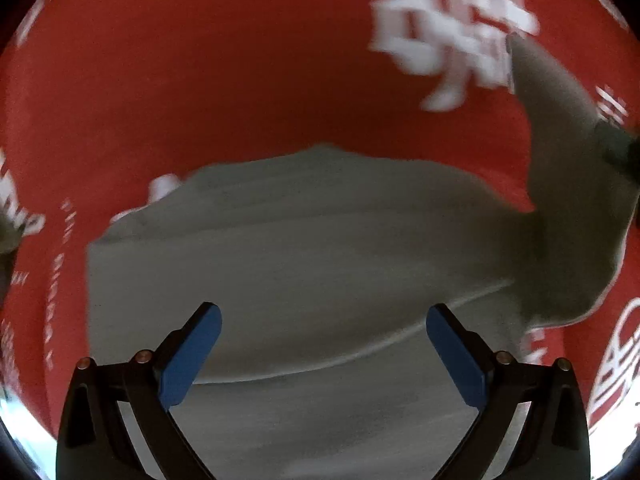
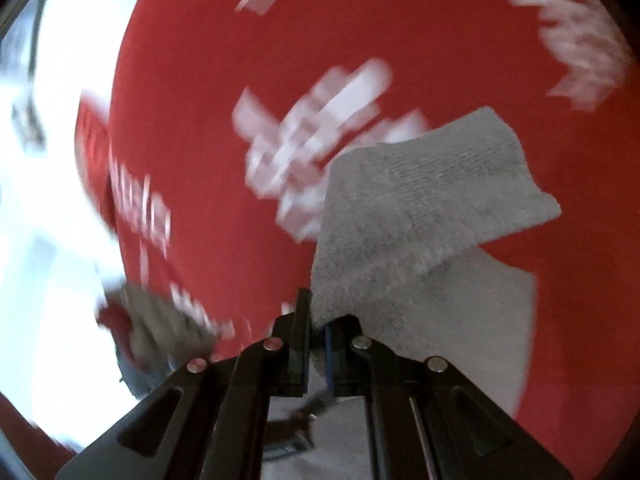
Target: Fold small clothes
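Each gripper has 2 black fingers lined with blue pads. The left gripper (image 1: 324, 354) shows 4 round silver screws along its black linkage arms; the right gripper (image 2: 316, 354) shows 4 as well, with slotted cut-outs.

A big red cloth (image 1: 240, 80) covers the top; it has white letters and signs (image 1: 452, 32) printed on it, all blurry; past the cloth's edge, at the left, there is a bright white floor (image 2: 52, 208).
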Demonstrator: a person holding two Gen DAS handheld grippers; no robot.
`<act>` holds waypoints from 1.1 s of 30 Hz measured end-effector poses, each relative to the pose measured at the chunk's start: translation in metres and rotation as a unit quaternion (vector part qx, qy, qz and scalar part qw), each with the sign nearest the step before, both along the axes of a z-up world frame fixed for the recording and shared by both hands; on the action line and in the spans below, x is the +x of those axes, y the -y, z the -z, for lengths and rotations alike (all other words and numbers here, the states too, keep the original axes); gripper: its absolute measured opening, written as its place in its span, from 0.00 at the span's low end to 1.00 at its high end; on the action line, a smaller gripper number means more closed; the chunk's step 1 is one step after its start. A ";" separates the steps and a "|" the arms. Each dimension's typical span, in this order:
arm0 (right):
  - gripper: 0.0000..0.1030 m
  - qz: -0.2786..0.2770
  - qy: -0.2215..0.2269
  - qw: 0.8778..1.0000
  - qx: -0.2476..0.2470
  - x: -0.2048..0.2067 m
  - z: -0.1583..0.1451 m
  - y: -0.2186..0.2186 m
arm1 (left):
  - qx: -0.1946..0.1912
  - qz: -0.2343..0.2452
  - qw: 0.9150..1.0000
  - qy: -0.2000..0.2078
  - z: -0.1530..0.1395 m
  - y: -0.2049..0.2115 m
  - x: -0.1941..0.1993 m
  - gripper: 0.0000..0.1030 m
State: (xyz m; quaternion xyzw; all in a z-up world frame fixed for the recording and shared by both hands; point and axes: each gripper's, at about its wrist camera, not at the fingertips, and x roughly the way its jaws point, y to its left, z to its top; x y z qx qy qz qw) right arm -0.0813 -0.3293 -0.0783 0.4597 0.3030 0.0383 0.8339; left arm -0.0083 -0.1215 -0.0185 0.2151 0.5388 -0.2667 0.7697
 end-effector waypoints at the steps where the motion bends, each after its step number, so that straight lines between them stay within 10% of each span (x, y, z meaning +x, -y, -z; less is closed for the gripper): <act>1: 0.06 -0.033 -0.011 0.999 -0.023 0.018 0.002 -0.022 | 0.005 -0.010 1.000 0.003 0.001 -0.011 0.008 1.00; 10: 0.10 -0.170 -0.163 0.965 -0.113 0.100 0.079 -0.147 | 0.041 -0.089 0.995 -0.018 0.048 -0.113 0.048 1.00; 16: 0.60 -0.116 -0.179 0.975 -0.060 0.091 0.068 -0.134 | 0.024 -0.109 0.993 -0.049 0.062 -0.119 0.058 1.00; 21: 0.50 0.007 -0.193 0.975 0.111 0.085 0.101 -0.084 | 0.007 -0.109 0.993 -0.055 0.057 -0.132 0.063 1.00; 23: 0.06 0.048 -0.192 0.967 0.162 0.087 0.112 -0.075 | 0.003 -0.111 0.993 -0.051 0.049 -0.142 0.064 1.00; 28: 0.06 -0.058 -0.125 0.988 -0.066 0.122 0.037 -0.128 | -0.003 -0.132 0.990 -0.041 0.037 -0.178 0.073 1.00; 33: 0.06 -0.230 -0.113 0.928 -0.269 0.156 0.021 -0.229 | 0.014 -0.163 0.986 -0.038 0.036 -0.213 0.072 1.00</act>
